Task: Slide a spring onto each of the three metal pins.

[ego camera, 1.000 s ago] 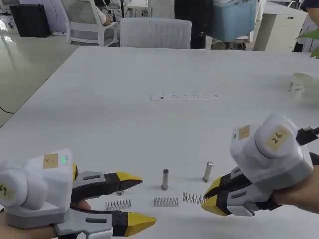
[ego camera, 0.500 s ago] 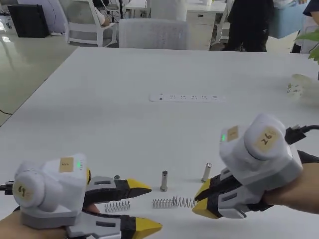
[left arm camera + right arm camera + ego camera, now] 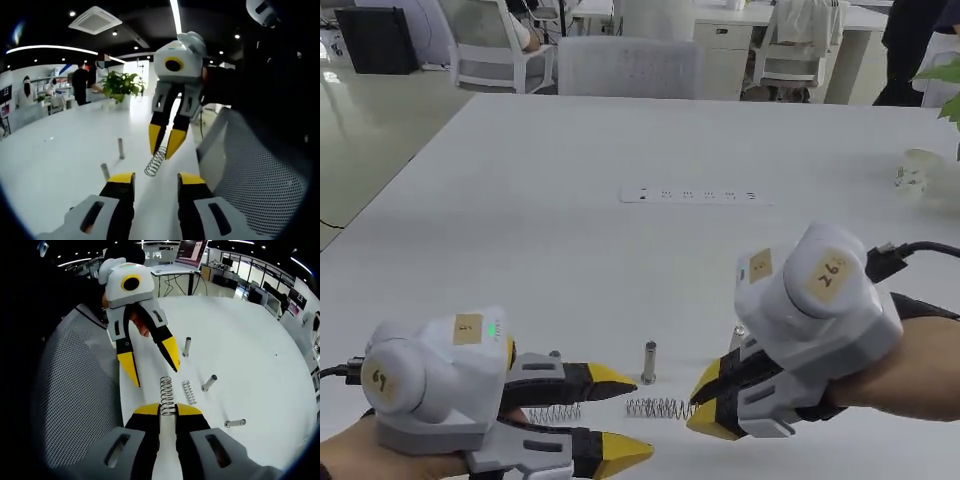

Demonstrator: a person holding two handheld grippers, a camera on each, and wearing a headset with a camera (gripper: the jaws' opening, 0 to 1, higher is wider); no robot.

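Note:
My right gripper (image 3: 703,405) (image 3: 167,412) is shut on one end of a spring (image 3: 166,389), which sticks out past its yellow tips, low over the white table (image 3: 620,250). That spring (image 3: 156,161) hangs from the right gripper (image 3: 167,142) in the left gripper view. A second spring (image 3: 188,391) lies on the table just beside it. A third spring (image 3: 555,412) lies by my left gripper (image 3: 618,415) (image 3: 156,181), which is open and holds nothing. One metal pin (image 3: 649,361) stands upright between the grippers. Three pins (image 3: 187,346) (image 3: 209,382) (image 3: 235,423) show in the right gripper view.
A white power strip (image 3: 695,195) lies across the middle of the table. A small glass object (image 3: 918,172) sits at the far right edge. Chairs (image 3: 630,67) stand behind the far edge.
My right gripper has moved left with the spring, toward the middle pin. The left gripper has shifted slightly right, still open.

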